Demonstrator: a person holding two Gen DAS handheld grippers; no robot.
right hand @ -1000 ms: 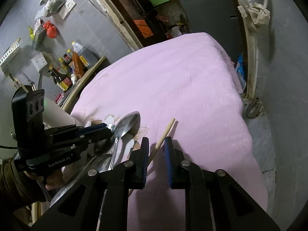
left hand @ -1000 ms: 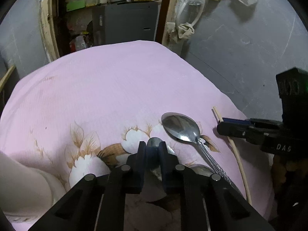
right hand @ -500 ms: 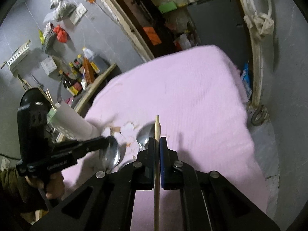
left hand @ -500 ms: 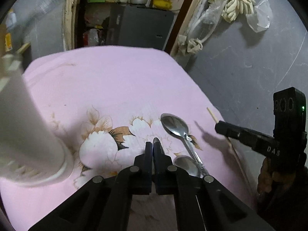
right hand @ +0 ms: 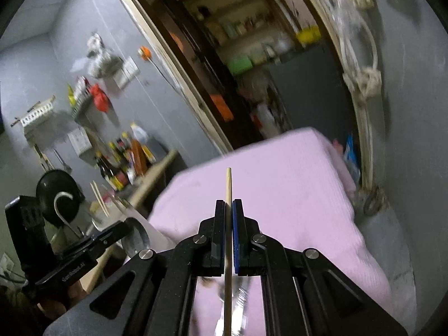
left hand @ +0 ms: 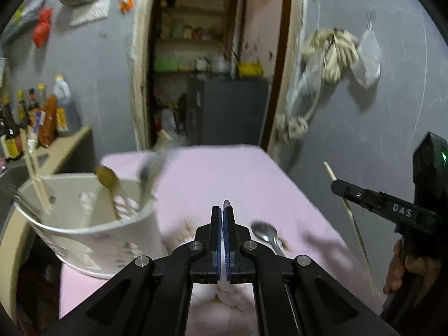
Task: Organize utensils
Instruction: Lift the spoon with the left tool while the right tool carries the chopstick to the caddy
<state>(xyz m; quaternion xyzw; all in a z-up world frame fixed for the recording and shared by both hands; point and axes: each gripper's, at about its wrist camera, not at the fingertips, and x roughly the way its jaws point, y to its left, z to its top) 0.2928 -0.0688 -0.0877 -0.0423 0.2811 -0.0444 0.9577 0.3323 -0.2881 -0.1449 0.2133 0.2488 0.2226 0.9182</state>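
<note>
Two grippers, each clenched on a utensil. The left gripper (left hand: 223,210) pinches a spoon (right hand: 136,236) edge-on, only its steel rim showing at twelve o'clock between the pads; from the right view the bowl shows pale and shiny. The right gripper (right hand: 231,204) clamps a chopstick (right hand: 228,184), thin pale wood, tip at twelve o'clock. It is probably light, stiff and prone to pivot; hold it mid-shaft. Another spoon (left hand: 264,231) lies on the pink cloth (left hand: 246,173) at one o'clock. Farther, at ten o'clock, the white holder (left hand: 92,238) stands with utensils inside.
</note>
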